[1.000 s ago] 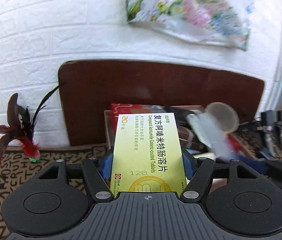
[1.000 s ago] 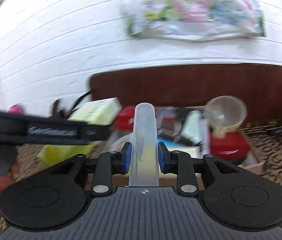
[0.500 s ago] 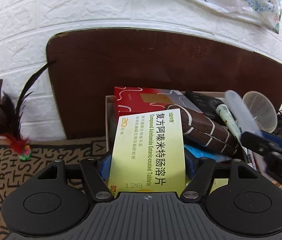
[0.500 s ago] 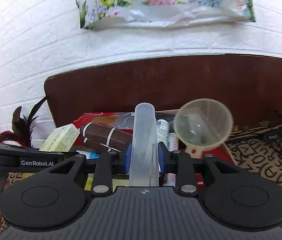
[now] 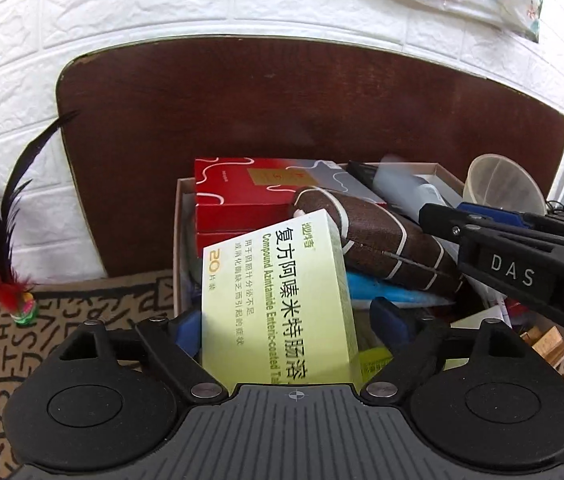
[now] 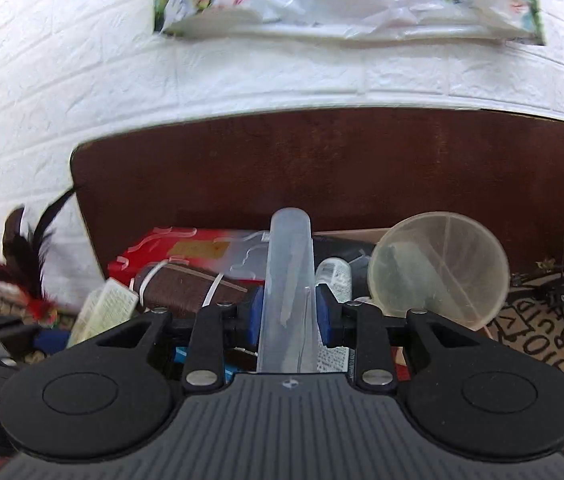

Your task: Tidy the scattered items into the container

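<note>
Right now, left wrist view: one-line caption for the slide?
Left gripper opening around a yellow medicine box above the crowded container.

The left gripper [image 5: 286, 320] jaws are opening off the pill box [image 5: 278, 304], which has tilted toward 1 o'clock over the container [image 5: 178, 240].

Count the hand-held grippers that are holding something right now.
1. The right hand-held gripper clamps a clear plastic tube over the box. The left hand-held gripper is opening; the medicine carton sits loose between its pads.

Yellow-green pill box [image 5: 278, 300] tilted over crowded container [image 5: 177, 240]
</note>
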Demonstrator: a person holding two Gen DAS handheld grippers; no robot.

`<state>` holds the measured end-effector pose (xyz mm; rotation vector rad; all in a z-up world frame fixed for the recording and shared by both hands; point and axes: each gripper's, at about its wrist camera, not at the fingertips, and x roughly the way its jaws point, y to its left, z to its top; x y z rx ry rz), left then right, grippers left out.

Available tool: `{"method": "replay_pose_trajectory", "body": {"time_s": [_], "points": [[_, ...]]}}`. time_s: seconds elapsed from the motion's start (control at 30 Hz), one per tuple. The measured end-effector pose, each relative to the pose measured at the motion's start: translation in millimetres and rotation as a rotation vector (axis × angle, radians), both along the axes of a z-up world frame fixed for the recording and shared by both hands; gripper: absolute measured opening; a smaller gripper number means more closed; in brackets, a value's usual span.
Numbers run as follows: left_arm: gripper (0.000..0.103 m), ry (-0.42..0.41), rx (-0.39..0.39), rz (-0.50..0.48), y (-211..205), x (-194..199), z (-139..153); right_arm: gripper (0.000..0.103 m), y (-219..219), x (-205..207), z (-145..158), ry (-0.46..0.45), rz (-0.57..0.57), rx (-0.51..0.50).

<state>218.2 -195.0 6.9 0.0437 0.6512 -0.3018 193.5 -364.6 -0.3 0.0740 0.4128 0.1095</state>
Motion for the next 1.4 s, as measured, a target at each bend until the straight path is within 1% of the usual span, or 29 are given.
{"method": "replay_pose_trajectory", "body": {"time_s": [0.03, 0.1, 0.17, 0.2, 0.27, 0.33, 0.4, 0.43, 0.47, 0.57, 0.63, 0.7, 0.77, 0.83, 0.93, 1.03, 1.13, 1.3, 1.4], "points": [[0.095, -0.005, -0.002, 0.004, 2.2, -2.2, 0.9, 0.04, 0.6, -1.8, -0.7, -0.008, -0.006, -0.013], [0.097, -0.017, -0.011, 0.003, 6.2, -6.6, 3.0, 0.05, -0.8, -8.6, -2.0, -0.02, -0.018, -0.019], [0.101, -0.032, -0.012, -0.002, 7.2, -11.9, 5.3, 0.051, -4.0, -16.0, -3.3, -0.019, -0.015, -0.002], [0.103, -0.042, 0.003, -0.002, 6.1, -14.9, 5.9, 0.052, -5.4, -19.6, -4.0, -0.018, -0.013, 0.004], [0.103, -0.083, 0.036, 0.0, 4.1, -23.0, 6.2, 0.057, -8.1, -27.4, -5.5, -0.02, -0.02, 0.011], [0.103, -0.116, 0.059, -0.01, 2.9, -29.8, 7.5, 0.067, -10.1, -36.2, -6.2, -0.024, -0.024, 0.012], [0.103, -0.133, 0.077, -0.013, 2.5, -35.7, 8.8, 0.072, -10.8, -45.1, -5.7, -0.034, -0.025, 0.004], [0.103, -0.136, 0.082, -0.009, 2.9, -38.6, 9.8, 0.076, -10.9, -49.4, -4.9, -0.039, -0.024, 0.0], [0.103, -0.137, 0.082, -0.004, 3.9, -42.0, 11.1, 0.078, -11.2, -53.9, -3.8, -0.044, -0.022, -0.002], [0.103, -0.141, 0.067, 0.011, 9.9, -55.4, 16.0, 0.088, -13.1, -68.8, 0.7, -0.061, -0.025, 0.007], [0.103, -0.151, 0.064, 0.025, 13.8, -67.8, 19.9, 0.097, -16.0, -80.1, 4.3, -0.072, -0.028, 0.019], [0.103, -0.156, 0.088, 0.049, 16.1, -81.7, 24.4, 0.1, -19.0, -91.5, 7.4, -0.08, -0.033, 0.024], [0.103, -0.151, 0.125, 0.083, 16.6, -94.5, 27.6, 0.102, -22.1, -100.3, 9.7, -0.07, -0.03, 0.027], [0.103, -0.155, 0.145, 0.108, 16.6, -110.1, 29.2, 0.102, -25.1, -108.5, 11.6, -0.038, -0.02, 0.026], [0.103, -0.15, 0.146, 0.12, 15.8, -132.1, 29.4, 0.102, -30.0, -122.4, 15.4, 0.005, 0.005, 0.017], [0.103, -0.133, 0.129, 0.117, 15.5, -150.2, 29.3, 0.102, -34.6, -139.7, 20.0, 0.036, 0.052, 0.004], [0.103, -0.109, 0.136, 0.123, 12.7, -165.5, 28.7, 0.102, -37.5, -157.9, 24.5, 0.071, 0.09, -0.031], [0.103, -0.114, 0.152, 0.132, 9.4, -190.2, 29.8, 0.102, -43.5, -189.1, 28.0, 0.105, 0.111, -0.077], [0.103, -0.097, 0.153, 0.136, 8.2, -201.5, 31.0, 0.102, -43.6, -206.6, 25.6, 0.121, 0.111, -0.089]]}}
